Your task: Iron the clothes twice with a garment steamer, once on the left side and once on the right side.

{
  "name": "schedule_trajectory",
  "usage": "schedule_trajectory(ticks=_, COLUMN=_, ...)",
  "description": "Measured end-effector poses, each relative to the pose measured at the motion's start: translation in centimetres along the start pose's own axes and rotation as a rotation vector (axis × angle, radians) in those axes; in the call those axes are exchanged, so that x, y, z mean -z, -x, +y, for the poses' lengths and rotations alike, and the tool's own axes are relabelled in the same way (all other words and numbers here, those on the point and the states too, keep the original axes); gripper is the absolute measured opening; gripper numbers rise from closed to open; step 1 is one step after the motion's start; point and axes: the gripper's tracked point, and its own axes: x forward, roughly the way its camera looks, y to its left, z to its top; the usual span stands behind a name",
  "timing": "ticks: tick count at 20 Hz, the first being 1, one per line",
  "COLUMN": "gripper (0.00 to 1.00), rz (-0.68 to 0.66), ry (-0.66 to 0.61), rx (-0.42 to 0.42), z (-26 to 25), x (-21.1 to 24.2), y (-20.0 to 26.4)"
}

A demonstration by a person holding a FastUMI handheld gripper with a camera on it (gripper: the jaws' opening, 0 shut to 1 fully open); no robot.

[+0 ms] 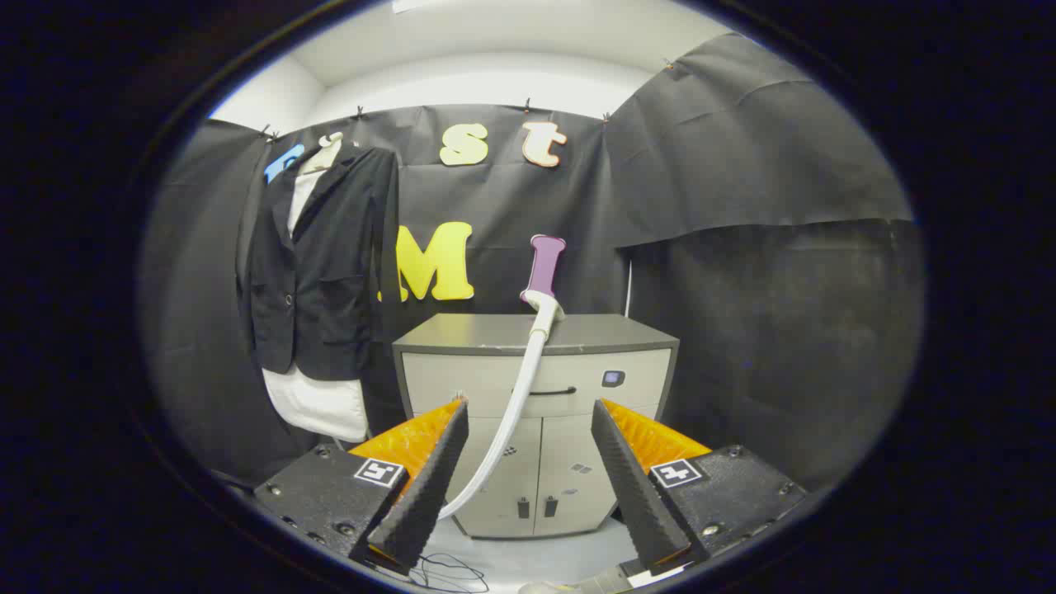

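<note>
Our gripper point(530, 412), jaws apart and empty, faces the steamer point(544, 268) at the cabinet's point(495, 334) top back edge; we judge its rigid purple handle the hold, the hose point(516, 404) dragging.

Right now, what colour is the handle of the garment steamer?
Purple, seen best in the gripper view: the steamer handle stands on the cabinet, beyond the open gripper.

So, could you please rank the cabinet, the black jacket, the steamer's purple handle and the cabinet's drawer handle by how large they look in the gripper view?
1. Cabinet and black jacket: look alike in size, so unranked.
2. Purple handle.
3. Drawer handle.
The open hand-held gripper is far short of them all.
</note>
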Motion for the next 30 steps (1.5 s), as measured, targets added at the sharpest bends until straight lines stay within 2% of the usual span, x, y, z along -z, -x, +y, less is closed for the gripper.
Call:
schedule_trajectory(ticks=18, gripper=0.94, rz=0.005, ry=-0.009, rx=0.018, z=0.5, x=-0.3, y=-0.9)
schedule_trajectory(ticks=25, gripper=0.94, rz=-0.013, ry=-0.013, rx=0.015, z=-0.2, x=-2.7, y=-2.8)
schedule_trajectory(ticks=30, gripper=0.94, rz=-0.033, ry=-0.015, rx=0.016, z=-2.1, x=-6.1, y=-6.6)
